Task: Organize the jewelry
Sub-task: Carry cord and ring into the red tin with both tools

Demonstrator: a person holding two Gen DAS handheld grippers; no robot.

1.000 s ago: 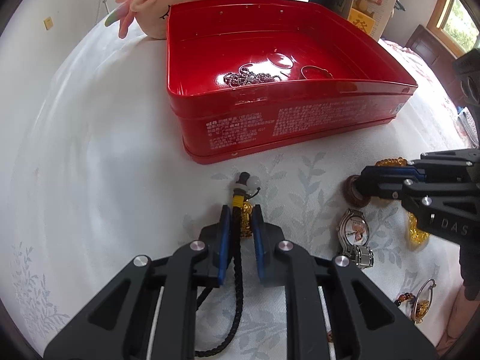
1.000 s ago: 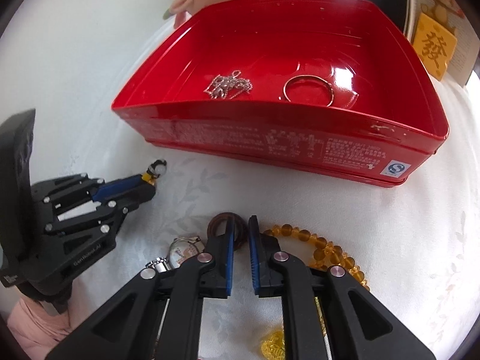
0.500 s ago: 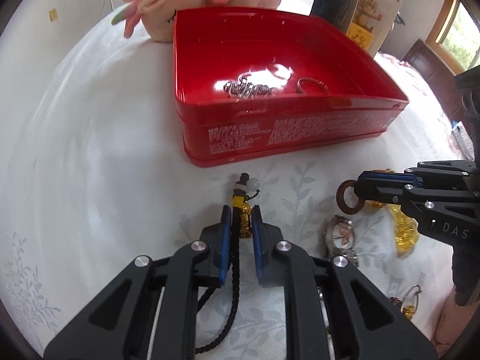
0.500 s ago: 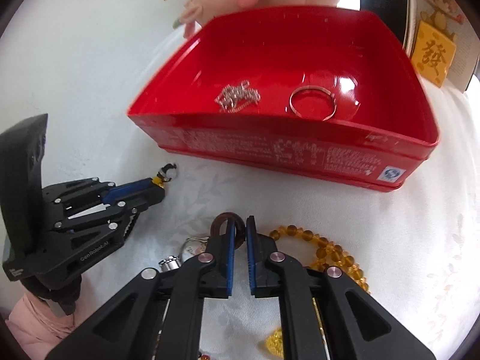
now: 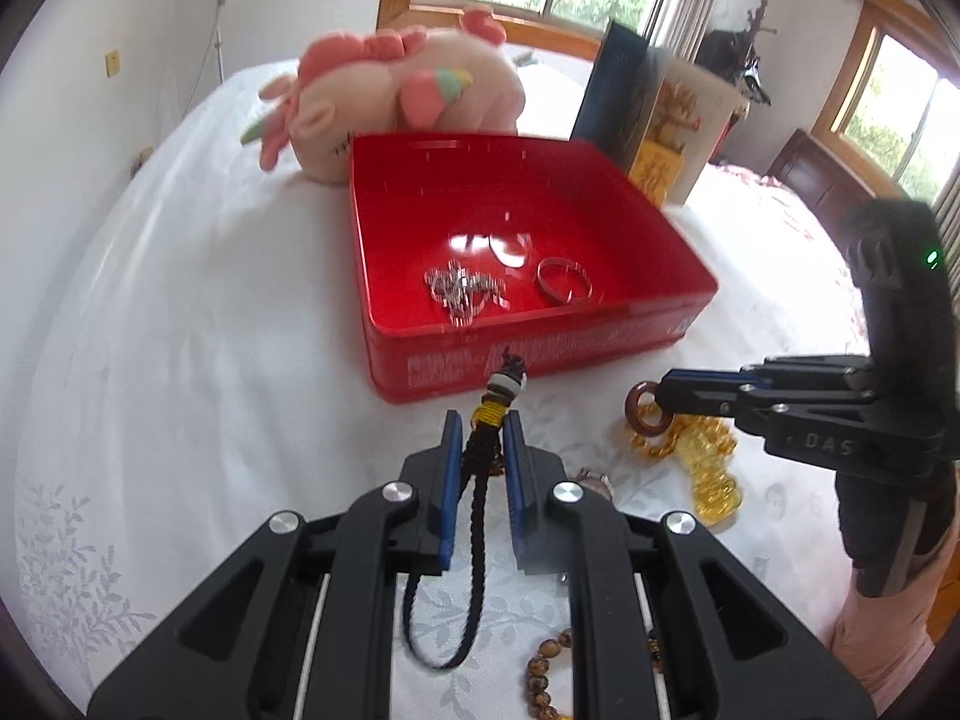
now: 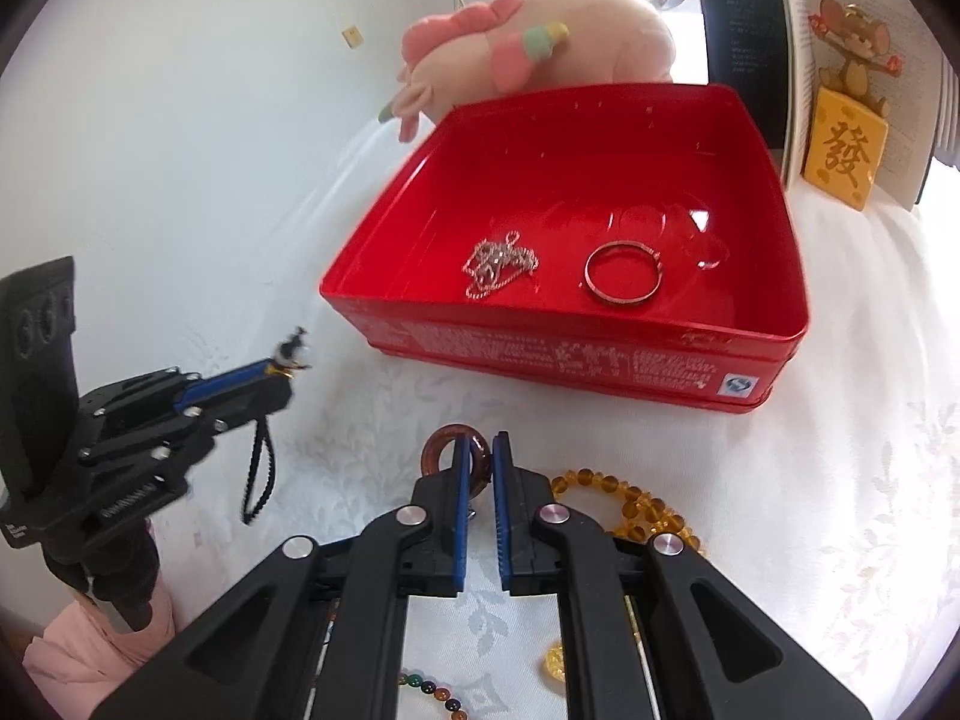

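Tongs both loaded: left tongs (image 5: 483,435) clamp black cord charm (image 5: 501,396), right tongs (image 6: 477,465) pinch brown ring (image 6: 453,456). Both low-centre frame, short of red tin (image 6: 558,354). I clear rim, release inside, watch dangling cord.

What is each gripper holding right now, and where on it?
Left gripper: black braided cord, near its beaded end. Right gripper: brown ring, by its rim.

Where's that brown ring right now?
The brown ring is pinched in the right claw, lifted off the white tablecloth, just in front of the red tin and beside the amber beads.
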